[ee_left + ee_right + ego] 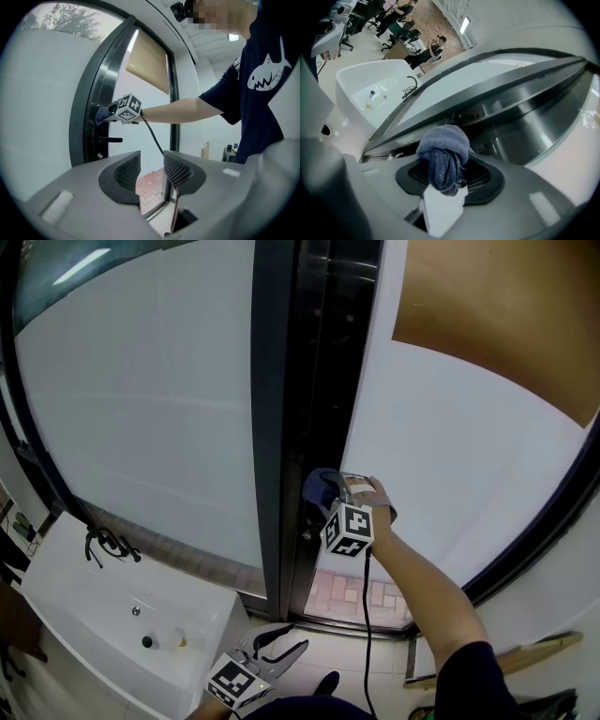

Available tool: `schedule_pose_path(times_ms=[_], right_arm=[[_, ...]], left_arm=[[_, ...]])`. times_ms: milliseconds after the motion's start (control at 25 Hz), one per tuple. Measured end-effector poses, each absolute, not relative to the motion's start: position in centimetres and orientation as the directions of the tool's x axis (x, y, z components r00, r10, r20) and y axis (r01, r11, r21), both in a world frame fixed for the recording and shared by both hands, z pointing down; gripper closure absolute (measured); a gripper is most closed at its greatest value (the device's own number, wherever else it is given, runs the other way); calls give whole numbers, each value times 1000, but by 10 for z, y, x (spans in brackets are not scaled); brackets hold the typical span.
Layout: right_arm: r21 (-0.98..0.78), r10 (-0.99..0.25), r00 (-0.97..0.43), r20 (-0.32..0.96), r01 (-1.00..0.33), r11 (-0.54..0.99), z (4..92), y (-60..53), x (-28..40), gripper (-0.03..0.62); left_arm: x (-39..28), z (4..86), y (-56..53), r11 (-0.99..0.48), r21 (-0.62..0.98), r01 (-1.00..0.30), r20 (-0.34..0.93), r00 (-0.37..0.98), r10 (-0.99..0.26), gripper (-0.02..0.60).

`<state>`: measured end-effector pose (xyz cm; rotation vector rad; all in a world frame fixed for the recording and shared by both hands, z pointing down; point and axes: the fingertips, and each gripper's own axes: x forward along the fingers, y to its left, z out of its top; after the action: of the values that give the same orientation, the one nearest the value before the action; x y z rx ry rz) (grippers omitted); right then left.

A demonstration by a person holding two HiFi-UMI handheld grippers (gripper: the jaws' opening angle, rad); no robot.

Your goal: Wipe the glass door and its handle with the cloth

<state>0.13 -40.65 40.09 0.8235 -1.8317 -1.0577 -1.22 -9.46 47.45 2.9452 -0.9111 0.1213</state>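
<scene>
Glass door (141,409) fills my view; right tool (443,178) is clamped on the cloth (444,152) against its dark frame (281,409), 12 o'clock of the handle (108,139); left tool (281,650) hangs at 6 o'clock, jaws apart, empty.

White basin (75,589) lower left; tan blind (497,315) upper right; brick paving (333,594) outside.

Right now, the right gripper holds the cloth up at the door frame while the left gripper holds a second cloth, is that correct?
Not quite: the left gripper holds nothing; the left gripper view shows its jaws apart with nothing between them. The rest stands: the right gripper is shut on the cloth up at the door frame.
</scene>
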Motion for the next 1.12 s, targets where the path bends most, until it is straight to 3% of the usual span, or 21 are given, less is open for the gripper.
schedule_pose_path(times_ms=[840,1120], right_arm=[[832,-774,-423,472,-79,550,464,-398,-4,421],[747,-710,-436,553,-117,654,484,-384,-6,430]], left_arm=[[2,481,-101,-838,39,-544,104,836,-538,431],[4,481,-100,-844,36,-535,106,842,-530,431]])
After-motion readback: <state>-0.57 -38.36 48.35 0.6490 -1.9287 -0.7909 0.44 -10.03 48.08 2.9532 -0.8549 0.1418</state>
